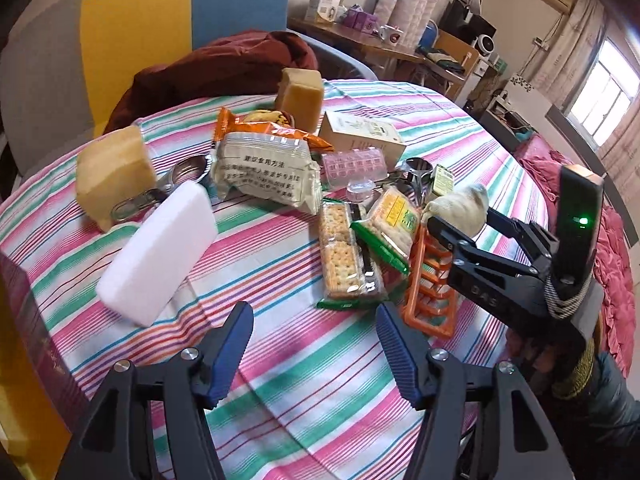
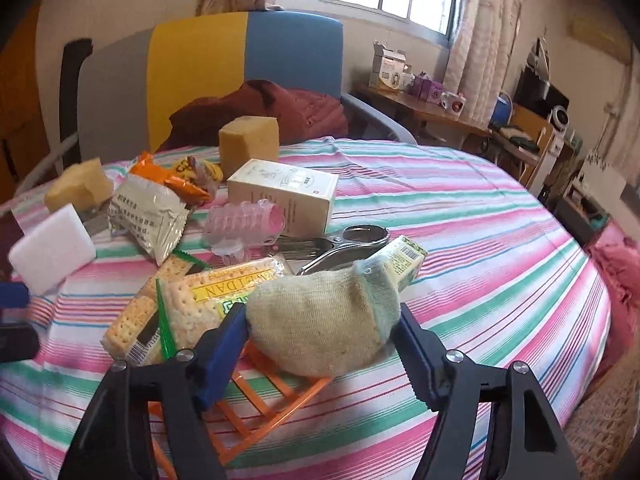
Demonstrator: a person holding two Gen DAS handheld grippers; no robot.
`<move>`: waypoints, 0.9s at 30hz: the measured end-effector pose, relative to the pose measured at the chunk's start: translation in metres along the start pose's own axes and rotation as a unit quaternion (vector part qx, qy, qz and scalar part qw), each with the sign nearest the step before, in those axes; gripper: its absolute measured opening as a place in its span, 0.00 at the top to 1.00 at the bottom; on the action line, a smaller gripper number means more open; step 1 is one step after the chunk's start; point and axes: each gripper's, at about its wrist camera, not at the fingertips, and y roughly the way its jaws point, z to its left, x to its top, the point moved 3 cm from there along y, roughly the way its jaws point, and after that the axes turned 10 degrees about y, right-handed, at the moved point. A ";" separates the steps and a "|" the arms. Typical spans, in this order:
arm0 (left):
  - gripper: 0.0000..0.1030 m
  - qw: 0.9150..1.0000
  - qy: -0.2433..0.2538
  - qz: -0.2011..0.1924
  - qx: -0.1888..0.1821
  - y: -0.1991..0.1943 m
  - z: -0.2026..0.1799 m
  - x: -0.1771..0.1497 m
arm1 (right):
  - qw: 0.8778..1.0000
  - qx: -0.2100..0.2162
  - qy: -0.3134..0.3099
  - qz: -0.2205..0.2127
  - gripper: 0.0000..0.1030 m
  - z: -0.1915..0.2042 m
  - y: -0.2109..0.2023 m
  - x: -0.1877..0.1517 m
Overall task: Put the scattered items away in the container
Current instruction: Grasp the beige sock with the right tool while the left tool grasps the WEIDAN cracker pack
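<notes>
Right tool (image 2: 320, 340), fingers pressed against a rolled sock (image 2: 324, 324), holds it above the orange rack (image 2: 256, 408), apparently for transfer. Left tool (image 1: 314, 344) spread, empty, over the striped surface (image 1: 320, 400). Cracker packets (image 1: 344, 252) remain scattered; container not identifiable.

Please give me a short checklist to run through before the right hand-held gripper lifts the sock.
1. Sock between right hand-held gripper fingers: ok, one finger on each side.
2. Grip firm: cannot tell; fingers touch the sock, squeeze unclear.
3. Sock free of neighbours: not ok, it rests on the orange rack and against the cracker packet.
4. Left hand-held gripper out of the way: ok, open and empty over the tablecloth.
5. Container located: cannot tell; none clearly identifiable in either view.
</notes>
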 end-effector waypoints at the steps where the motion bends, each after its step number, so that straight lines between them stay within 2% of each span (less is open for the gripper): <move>1: 0.40 1.000 0.012 -0.002 0.004 0.001 -0.004 0.004 | 1.000 0.007 0.016 0.004 0.30 -0.004 0.000 0.001; 4: 0.40 0.997 0.074 -0.004 0.007 0.007 -0.022 0.019 | 0.997 0.026 0.064 0.016 0.31 -0.017 -0.001 0.003; 7: 0.41 0.991 0.135 0.001 0.008 0.019 -0.041 0.030 | 0.993 0.041 0.108 0.025 0.31 -0.029 -0.002 0.006; 11: 0.41 0.982 0.190 0.014 0.000 0.039 -0.054 0.042 | 0.989 0.049 0.134 0.030 0.31 -0.035 -0.002 0.007; 16: 0.44 0.978 0.204 0.043 -0.024 0.074 -0.055 0.056 | 0.992 0.017 0.119 0.039 0.31 -0.037 -0.002 0.002; 20: 0.44 0.975 0.219 0.041 -0.027 0.089 -0.064 0.060 | 0.993 0.009 0.115 0.038 0.31 -0.039 -0.004 0.001; 24: 0.44 0.967 0.247 0.046 -0.027 0.102 -0.075 0.064 | 0.990 0.017 0.134 0.043 0.31 -0.045 -0.005 0.002; 27: 0.44 0.959 0.278 0.047 -0.023 0.105 -0.085 0.067 | 0.989 0.019 0.139 0.044 0.31 -0.047 -0.005 0.003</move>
